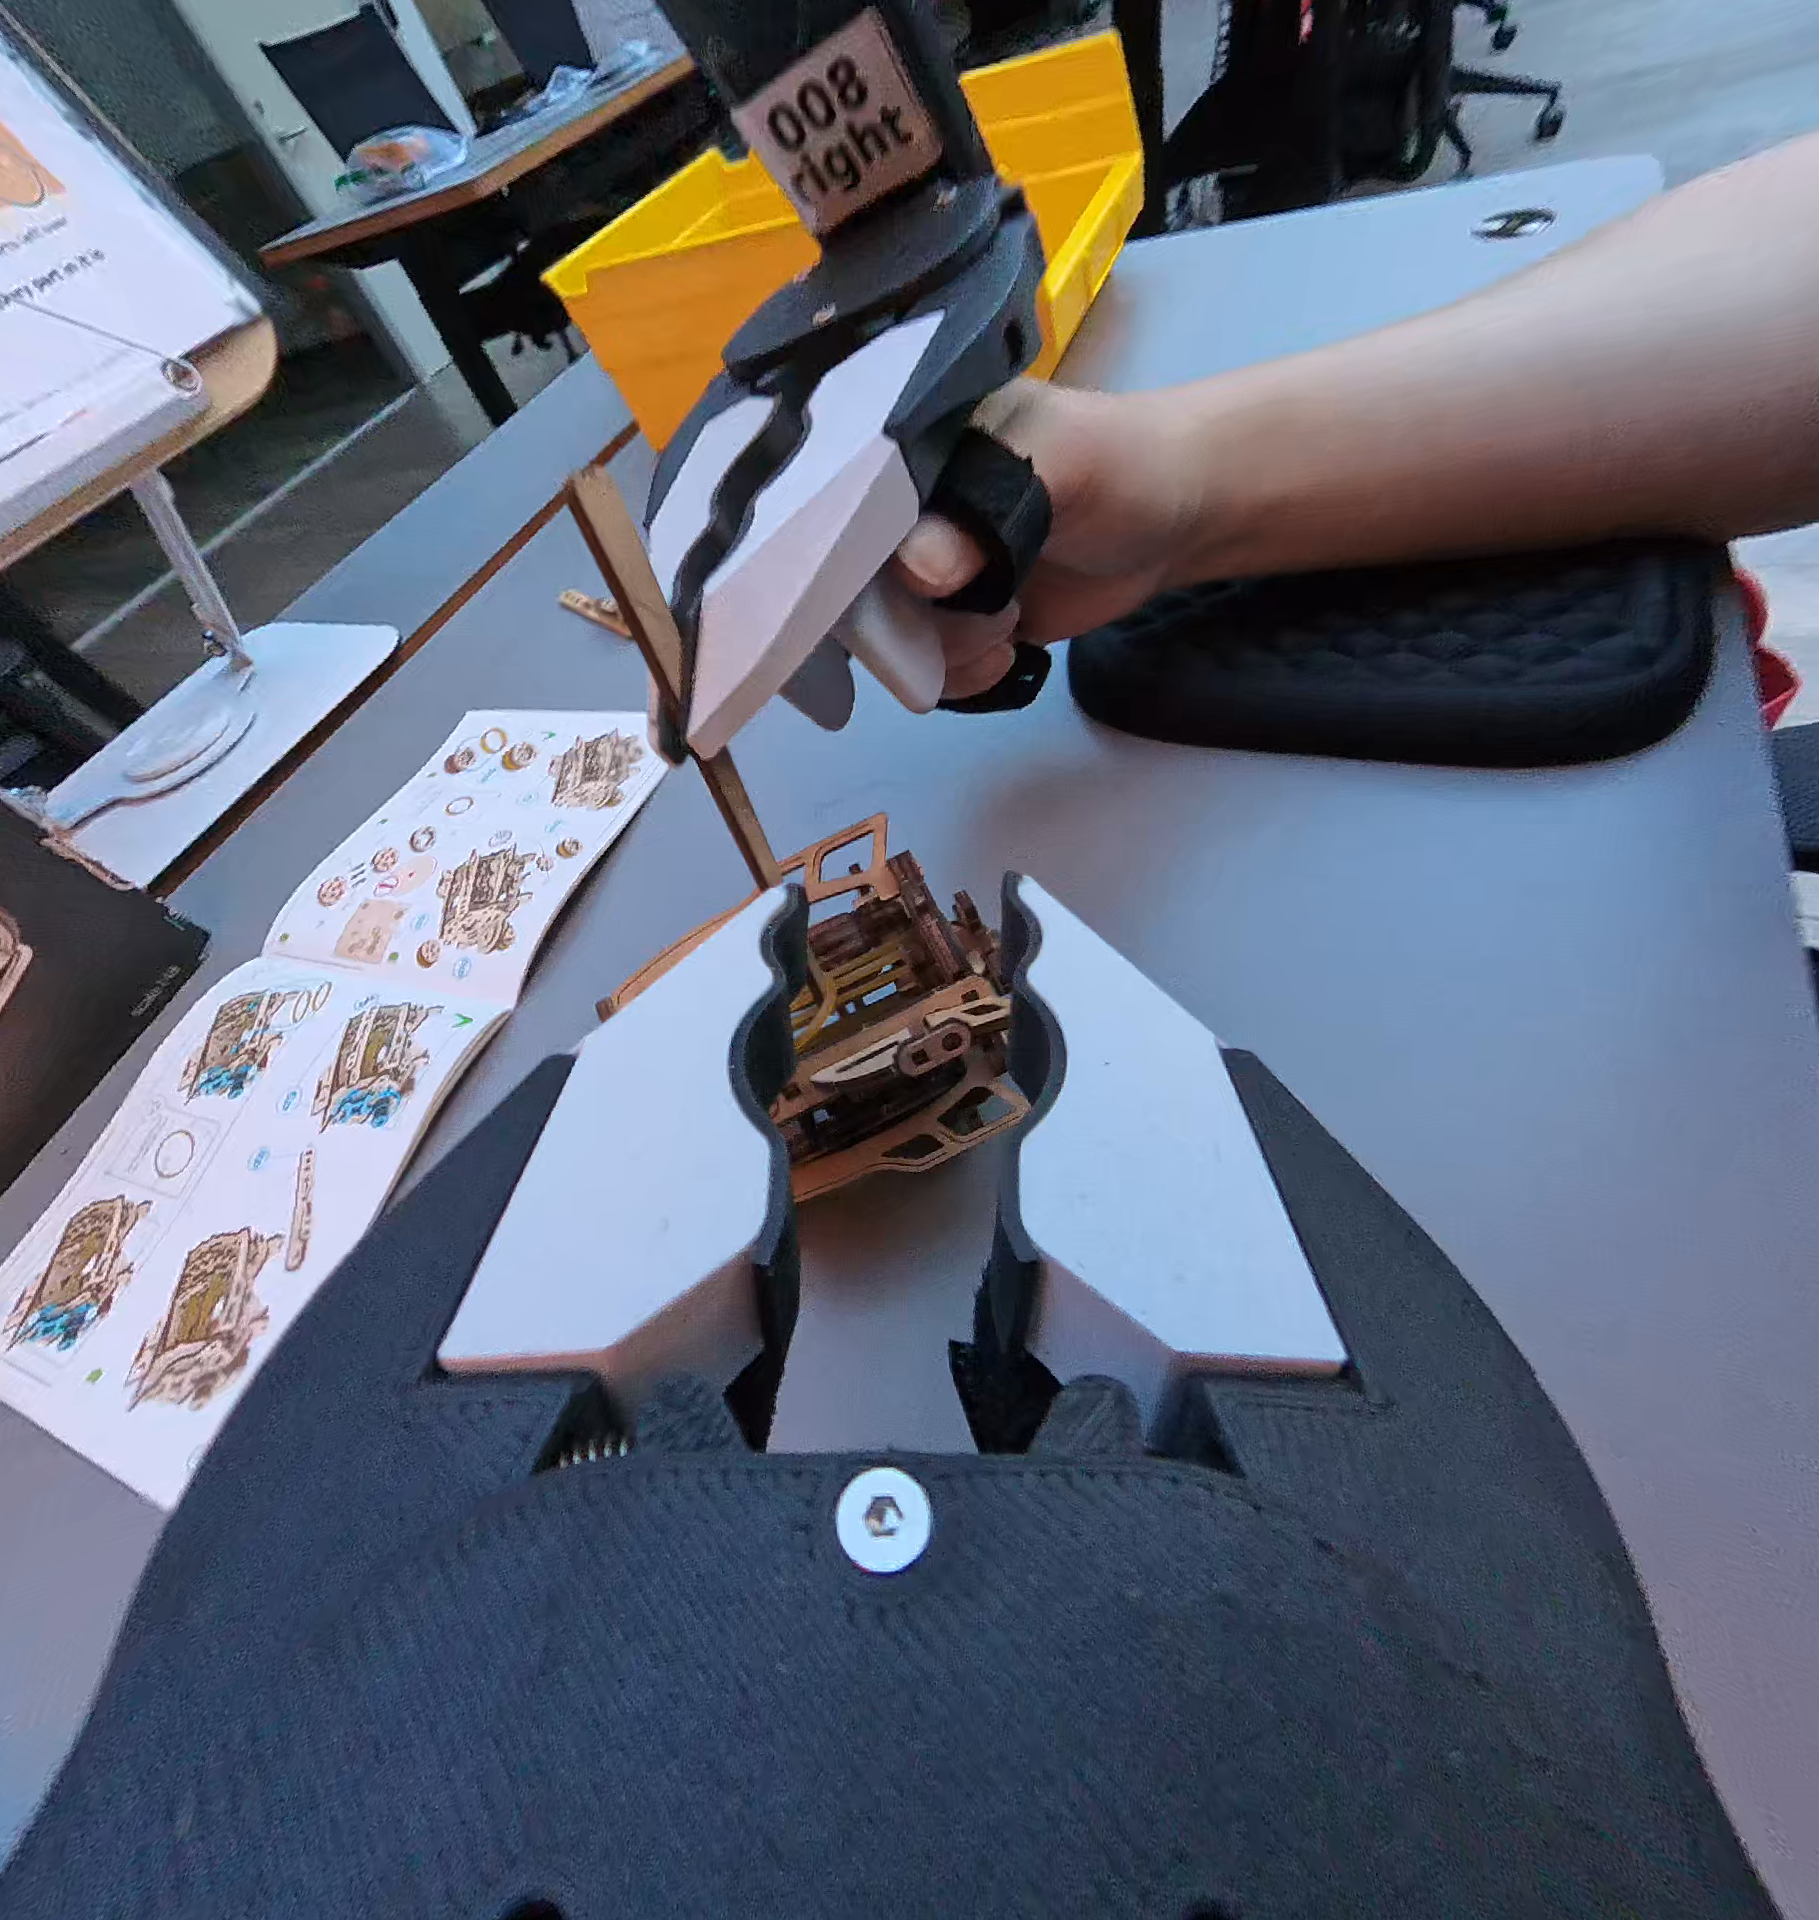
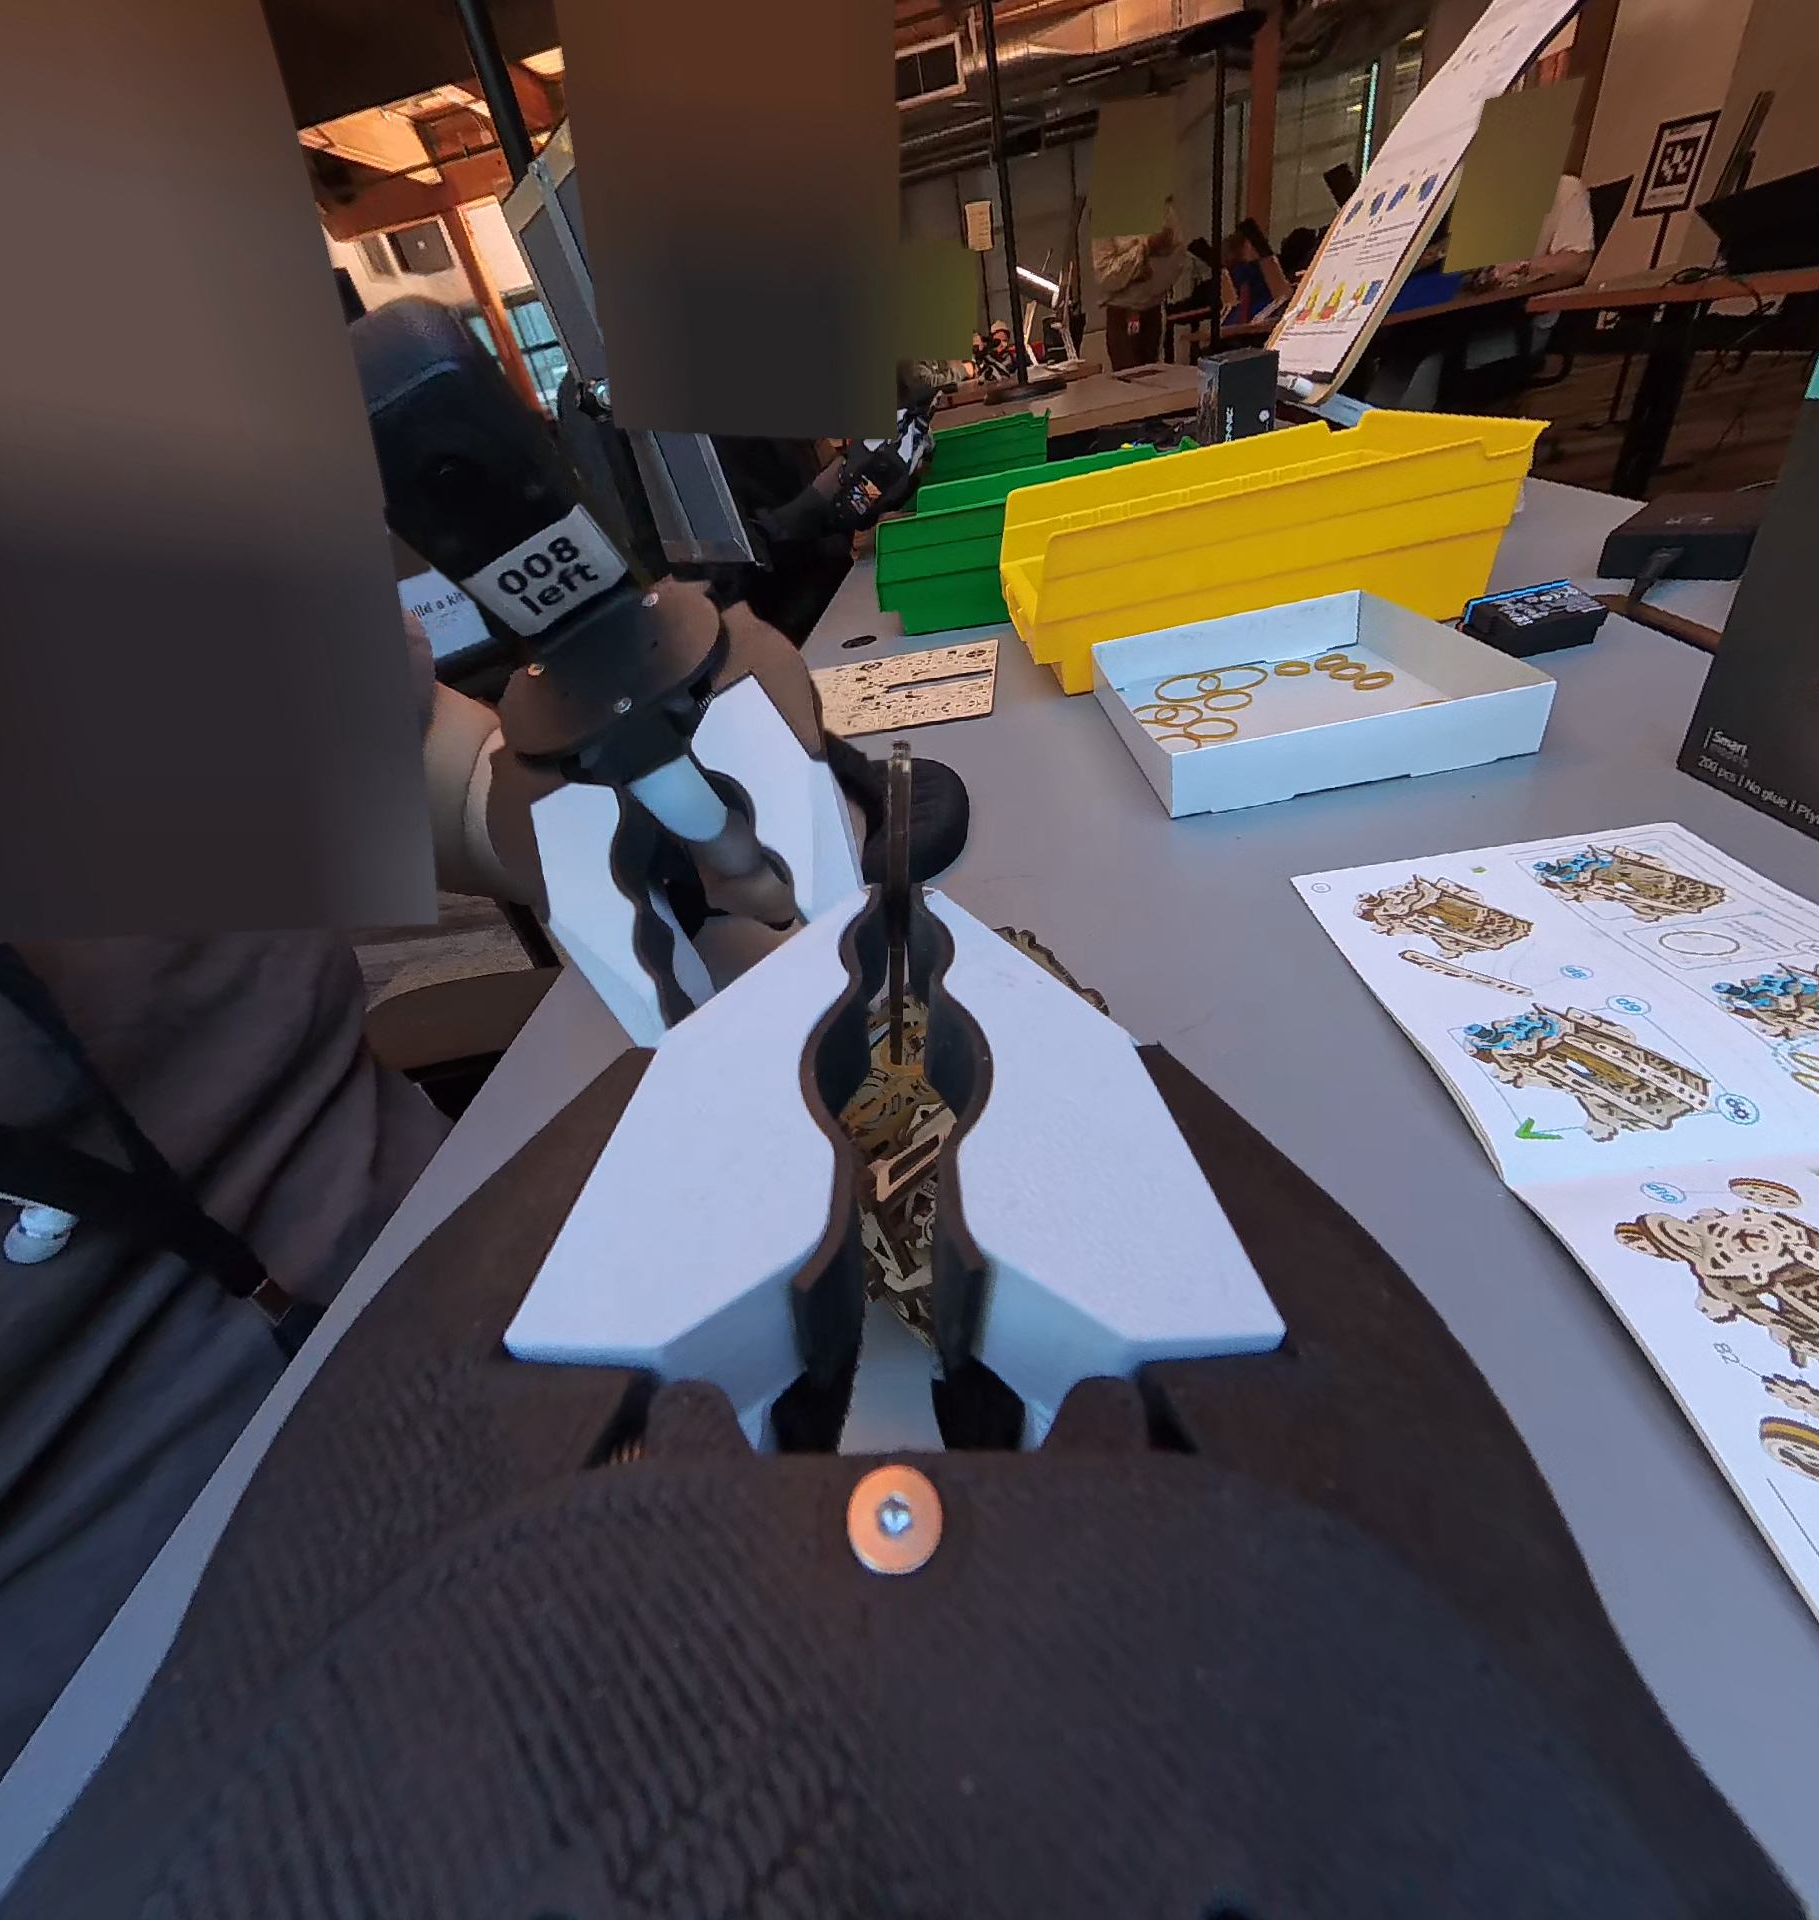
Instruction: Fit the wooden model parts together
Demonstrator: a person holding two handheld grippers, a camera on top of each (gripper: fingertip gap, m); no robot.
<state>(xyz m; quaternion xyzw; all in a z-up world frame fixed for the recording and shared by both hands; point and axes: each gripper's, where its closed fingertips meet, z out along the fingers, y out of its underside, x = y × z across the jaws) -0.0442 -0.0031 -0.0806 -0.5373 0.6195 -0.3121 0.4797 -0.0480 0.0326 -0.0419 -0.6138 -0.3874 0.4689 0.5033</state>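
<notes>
In the left wrist view the left gripper (image 1: 900,935) stands parted on either side of the model (image 1: 884,1029) on the table (image 1: 1404,987), not visibly clamping it, while the right gripper (image 1: 676,743) pinches a thin wooden strip (image 1: 630,582) whose lower end meets the model's top. In the right wrist view the strip (image 2: 900,821) stands upright between narrow jaws above the model (image 2: 900,1164); I judge it best pressed straight down, without twisting, with the left gripper steadying the model.

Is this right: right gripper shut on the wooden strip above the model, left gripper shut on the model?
Not quite. The left gripper is open, jaws apart around the wooden model, as the left wrist view shows. The right gripper is indeed shut on the wooden strip.
</notes>
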